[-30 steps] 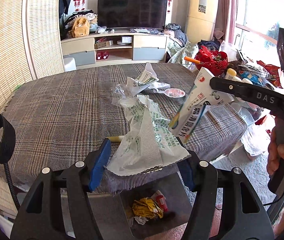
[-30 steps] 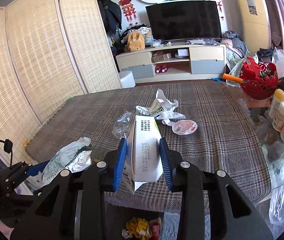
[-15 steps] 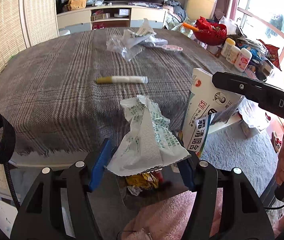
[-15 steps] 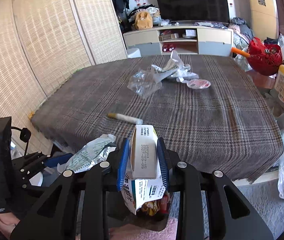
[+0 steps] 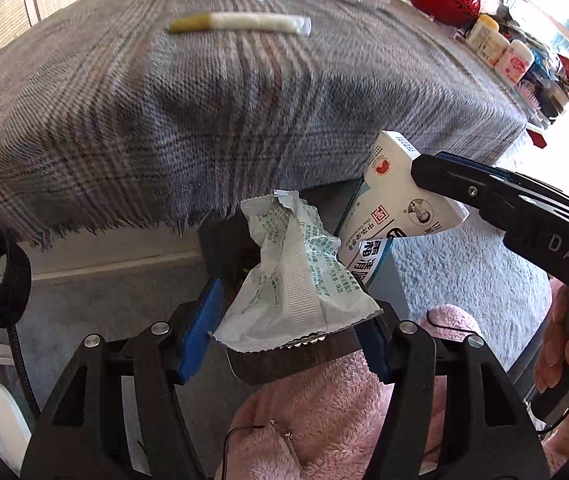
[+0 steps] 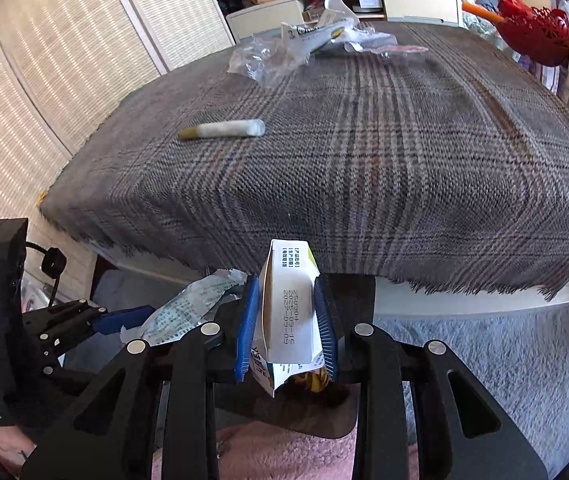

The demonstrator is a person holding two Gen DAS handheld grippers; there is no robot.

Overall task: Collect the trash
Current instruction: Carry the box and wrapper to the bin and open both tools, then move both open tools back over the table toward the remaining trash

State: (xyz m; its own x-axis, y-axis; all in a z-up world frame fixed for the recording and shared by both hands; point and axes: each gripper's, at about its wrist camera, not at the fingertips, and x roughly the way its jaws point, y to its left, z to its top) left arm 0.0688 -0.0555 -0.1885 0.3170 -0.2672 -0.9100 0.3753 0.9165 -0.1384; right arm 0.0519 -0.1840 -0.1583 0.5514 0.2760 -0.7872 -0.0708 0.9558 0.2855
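Blue-padded, the left gripper (image 5: 290, 336) clamped a crumpled foil wrapper (image 5: 292, 276) over the dark bin (image 5: 304, 364) below the plaid tablecloth (image 5: 204, 112); the right gripper (image 6: 286, 328), jaws narrow, pinched a white medicine box (image 6: 290, 312) just beside it.

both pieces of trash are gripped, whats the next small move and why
Probably open both jaws and let go. The left hand-held gripper pinches the crumpled foil packet and the right hand-held gripper clamps the white carton, both below the table edge over the dark bin that already holds trash.
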